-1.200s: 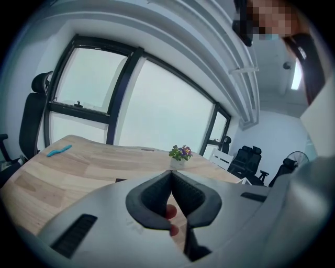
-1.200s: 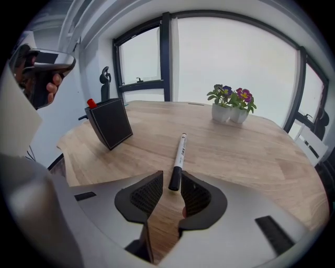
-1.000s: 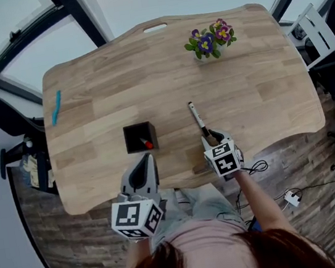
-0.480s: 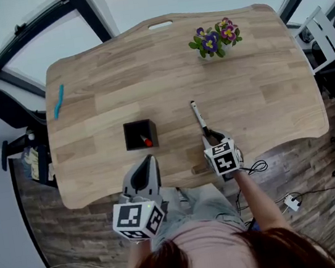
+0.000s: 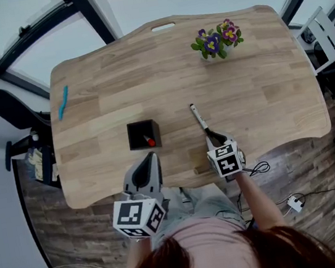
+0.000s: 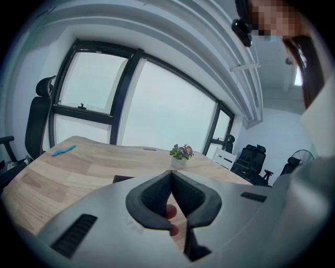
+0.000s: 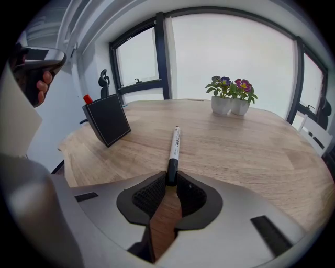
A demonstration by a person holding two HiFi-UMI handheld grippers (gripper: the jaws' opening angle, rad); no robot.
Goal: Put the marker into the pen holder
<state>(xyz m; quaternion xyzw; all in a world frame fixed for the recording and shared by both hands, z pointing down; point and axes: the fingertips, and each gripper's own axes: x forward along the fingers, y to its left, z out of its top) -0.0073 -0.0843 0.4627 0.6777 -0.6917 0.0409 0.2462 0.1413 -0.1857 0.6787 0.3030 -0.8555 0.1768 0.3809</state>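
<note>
A white marker with a black cap [image 5: 198, 118] lies flat on the wooden table [image 5: 256, 98], pointing away from me. My right gripper [image 5: 213, 136] rests low at its near end. In the right gripper view the jaws are closing, and the pads [image 7: 157, 189] touch both sides of the marker's black end [image 7: 171, 170]. The black square pen holder [image 5: 142, 134] stands to the left, with a red-tipped pen [image 5: 150, 142] in it. My left gripper [image 5: 148, 158] hovers shut and empty just in front of the holder.
Two small pots of purple flowers [image 5: 216, 40] stand at the table's far right. A light blue thing [image 5: 63, 102] lies near the far left edge. Black office chairs and window frames surround the table. The table's near edge runs right under both grippers.
The head camera has drifted a little, shifting the whole scene. Both grippers, the marker and the holder stay where they were on the table.
</note>
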